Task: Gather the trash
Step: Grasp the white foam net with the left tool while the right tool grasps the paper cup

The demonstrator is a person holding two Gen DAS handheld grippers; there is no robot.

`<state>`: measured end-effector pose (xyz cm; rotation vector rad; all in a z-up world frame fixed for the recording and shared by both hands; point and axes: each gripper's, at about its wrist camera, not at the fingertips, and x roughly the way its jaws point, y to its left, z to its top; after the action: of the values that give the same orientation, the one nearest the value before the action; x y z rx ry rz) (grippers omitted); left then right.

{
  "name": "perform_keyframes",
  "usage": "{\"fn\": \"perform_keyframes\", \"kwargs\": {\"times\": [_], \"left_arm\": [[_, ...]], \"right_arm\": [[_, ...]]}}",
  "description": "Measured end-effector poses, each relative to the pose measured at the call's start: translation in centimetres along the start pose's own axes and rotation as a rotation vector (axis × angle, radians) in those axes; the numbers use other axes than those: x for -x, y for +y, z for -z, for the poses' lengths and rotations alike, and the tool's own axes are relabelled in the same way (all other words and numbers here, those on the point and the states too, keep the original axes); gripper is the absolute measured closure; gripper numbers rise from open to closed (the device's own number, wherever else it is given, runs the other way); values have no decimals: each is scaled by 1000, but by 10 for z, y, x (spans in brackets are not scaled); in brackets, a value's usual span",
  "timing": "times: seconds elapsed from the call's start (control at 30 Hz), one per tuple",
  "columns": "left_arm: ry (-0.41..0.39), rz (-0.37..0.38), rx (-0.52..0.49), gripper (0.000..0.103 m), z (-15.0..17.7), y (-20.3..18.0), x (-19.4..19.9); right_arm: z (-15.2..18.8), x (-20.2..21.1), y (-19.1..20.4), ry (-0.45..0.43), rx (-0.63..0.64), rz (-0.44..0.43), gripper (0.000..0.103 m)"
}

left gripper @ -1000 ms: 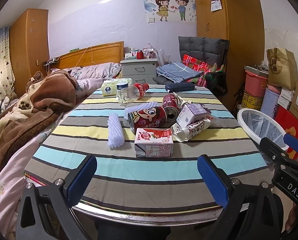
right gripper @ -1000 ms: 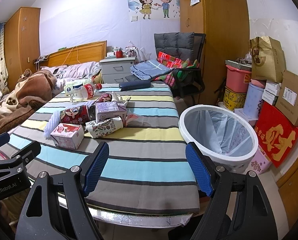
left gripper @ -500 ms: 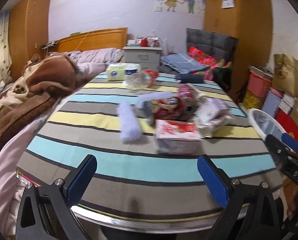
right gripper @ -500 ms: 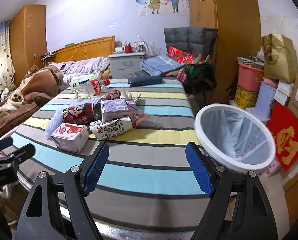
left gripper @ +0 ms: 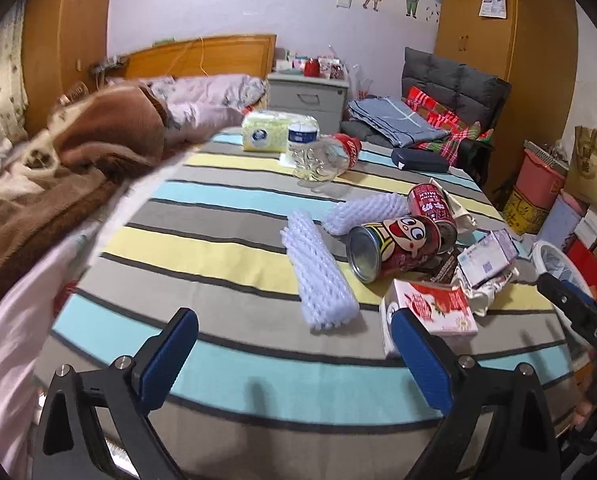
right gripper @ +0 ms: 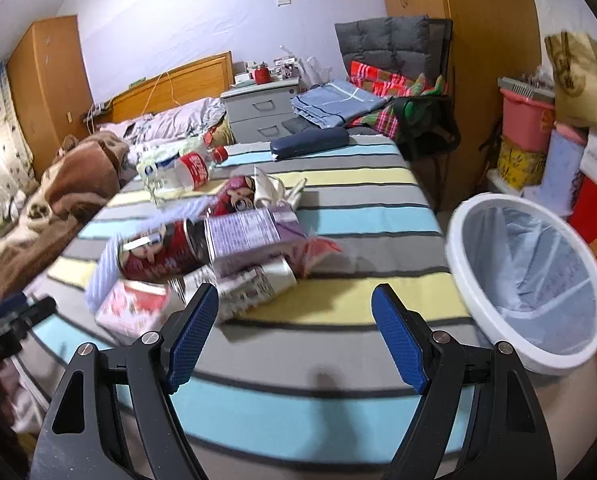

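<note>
Trash lies in a heap on the striped table (left gripper: 226,248): a white foam net sleeve (left gripper: 318,276), a red cartoon can (left gripper: 394,248), a second red can (left gripper: 432,206), a pink strawberry carton (left gripper: 434,308), a purple carton (right gripper: 250,232) and a crumpled paper cup (right gripper: 238,284). My left gripper (left gripper: 294,356) hovers just short of the foam sleeve, its jaws closing with nothing between them. In the right wrist view my right gripper (right gripper: 294,336) is open over the table, just in front of the paper cup. A white lined trash bin (right gripper: 530,280) stands to the table's right.
Farther back on the table lie a clear plastic bottle (left gripper: 322,156), a tissue pack (left gripper: 266,132) and a dark case (left gripper: 418,160). A bed with a brown blanket (left gripper: 58,168) borders the left side. A chair (right gripper: 398,64) and stacked boxes (right gripper: 538,128) crowd the right.
Both grippers have moved forward over the table toward the trash heap, which now looks larger. The left view has swung so that the heap sits to its right. The left jaws stand slightly narrower.
</note>
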<state>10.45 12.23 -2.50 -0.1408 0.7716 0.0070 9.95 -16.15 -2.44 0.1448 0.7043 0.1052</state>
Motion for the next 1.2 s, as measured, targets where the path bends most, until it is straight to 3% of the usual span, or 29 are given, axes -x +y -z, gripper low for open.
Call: {"fn": "perform_keyframes", "kwargs": {"times": [0.1,0.2,0.3,0.43,0.67,0.73,0.8,0.9,1.1,1.2], "left_arm": [[7,-1,0,11,-9,2,-10],[31,46,16,15,-16,2,-21],[29,5,-15,17,-23,-1,-30],[61,35,-6,23,-33,0,-47],[101,20,6,26,-41,1,-74],[106,19,2,26,-41,1,-80],[125,21,5,26,-42,2,-86],[143,38,16,26,-41,0,-93],[201,95,21,37,-36,-5,-102],[204,105,1,44,-35,-9,-103]], "right_arm": [[-9,-12,1,30,-48,-51,22],[-9,-17,6,45,-52,-53,22],[-2,-19,11,72,-42,-66,22],[0,-32,9,126,-58,-14,22],[1,-53,8,215,-144,-64,23],[1,-53,9,207,-140,-61,29],[0,-52,8,200,-135,-47,45],[0,-49,1,204,-133,-34,58],[-5,-41,-6,193,-68,-47,67],[-14,-35,-6,194,1,-34,81]]}}
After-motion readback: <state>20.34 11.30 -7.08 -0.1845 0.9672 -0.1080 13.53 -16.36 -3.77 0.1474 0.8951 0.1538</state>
